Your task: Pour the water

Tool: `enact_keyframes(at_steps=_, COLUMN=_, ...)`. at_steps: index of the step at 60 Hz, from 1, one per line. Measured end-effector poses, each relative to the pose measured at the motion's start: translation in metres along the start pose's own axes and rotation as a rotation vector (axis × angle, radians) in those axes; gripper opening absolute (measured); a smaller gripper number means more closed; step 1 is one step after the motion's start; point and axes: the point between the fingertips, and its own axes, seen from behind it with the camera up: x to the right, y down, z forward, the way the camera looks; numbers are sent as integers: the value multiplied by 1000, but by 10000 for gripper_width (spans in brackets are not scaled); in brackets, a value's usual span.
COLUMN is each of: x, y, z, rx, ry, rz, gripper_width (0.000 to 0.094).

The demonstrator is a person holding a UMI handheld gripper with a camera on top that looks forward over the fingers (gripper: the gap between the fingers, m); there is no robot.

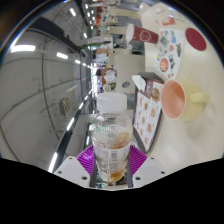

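Room: long grey wall (45, 80) on the left with bright strip reflections; rows of desks (100, 25) recede far behind, detail too small to read.

Surface (195, 140): one, white, on the right, view tilted so it rises rightward.

Items on surface, counted:
- 1 printed card (148, 108), patterned with small pictures, just right of the bottle.
- 1 pink cup (174, 99), mouth facing the camera, right of the card.
- 1 red cup (146, 34), farther off.
- 1 white box (170, 52) with round printed marks, beyond the pink cup.

Bottle (110, 135): one, clear plastic, white cap, amber liquid low inside. It stands between the fingers, near.

Tongs (111, 160): narrow, both purple pads (87, 156) pressed against the bottle's sides, holding it.
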Motion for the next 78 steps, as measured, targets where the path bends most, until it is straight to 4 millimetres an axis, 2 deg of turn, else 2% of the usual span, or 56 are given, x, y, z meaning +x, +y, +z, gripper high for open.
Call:
enact_keyframes(at_steps=2, x=2, y=-5, z=1, rx=7, ry=-11, rz=93, gripper_width=414)
enact_keyframes(at_steps=8, x=19, y=-10, z=22, rx=21, ry=-37, rz=276, gripper_width=413)
enact_keyframes(at_steps=10, x=19, y=-13, z=17, rx=23, ry=-39, rz=334, gripper_width=413)
enact_keyframes(at_steps=12, x=27, y=-14, z=28, rx=32, ry=-38, rz=360, gripper_width=412)
enact_keyframes(at_steps=18, x=38, y=-19, z=34, rx=42, ry=-37, rz=422, gripper_width=410)
enact_keyframes(at_steps=28, x=38, y=-17, z=34, rx=24, ry=9, rz=378, gripper_width=411)
enact_keyframes(at_steps=32, x=34, y=-18, z=32, rx=6, ry=48, rz=255, gripper_width=412)
enact_keyframes(at_steps=33, x=31, y=-19, z=25, rx=-2, ry=49, rz=225, gripper_width=412)
enact_keyframes(at_steps=35, x=27, y=-20, z=29, rx=-9, ry=73, rz=140, gripper_width=412)
enact_keyframes(at_steps=38, x=15, y=-28, z=24, rx=-18, ry=90, rz=11, gripper_width=413)
enact_keyframes(at_steps=40, x=3, y=-35, z=13, rx=-23, ry=96, rz=-84, gripper_width=412)
enact_keyframes(at_steps=46, x=-28, y=-68, z=1, rx=0, ry=131, rz=-414, gripper_width=413)
enact_keyframes(at_steps=47, x=-38, y=-75, z=-10, rx=3, ry=129, rz=-461, gripper_width=412)
enact_keyframes(at_steps=48, x=-44, y=-80, z=-12, rx=8, ry=133, rz=-510, gripper_width=412)
enact_keyframes(at_steps=49, x=-45, y=-88, z=-10, rx=13, ry=139, rz=-557, gripper_width=411)
enact_keyframes(at_steps=55, x=-67, y=-130, z=-35, rx=48, ry=180, rz=-839, gripper_width=412)
enact_keyframes(at_steps=61, x=-58, y=-181, z=-58, rx=84, ry=250, rz=-1089, gripper_width=413)
enact_keyframes(at_steps=64, x=-45, y=-205, z=-70, rx=96, ry=297, rz=-1199, gripper_width=413)
enact_keyframes(at_steps=71, x=4, y=-256, z=-97, rx=99, ry=415, rz=-1421, gripper_width=414)
enact_keyframes(at_steps=74, x=27, y=-270, z=-104, rx=80, ry=455, rz=-1474, gripper_width=412)
enact_keyframes(at_steps=75, x=43, y=-272, z=-108, rx=76, ry=468, rz=-1488, gripper_width=414)
enact_keyframes(at_steps=76, x=43, y=-277, z=-112, rx=67, ry=477, rz=-1489, gripper_width=412)
enact_keyframes(at_steps=78, x=56, y=-284, z=-116, rx=54, ry=494, rz=-1492, gripper_width=413)
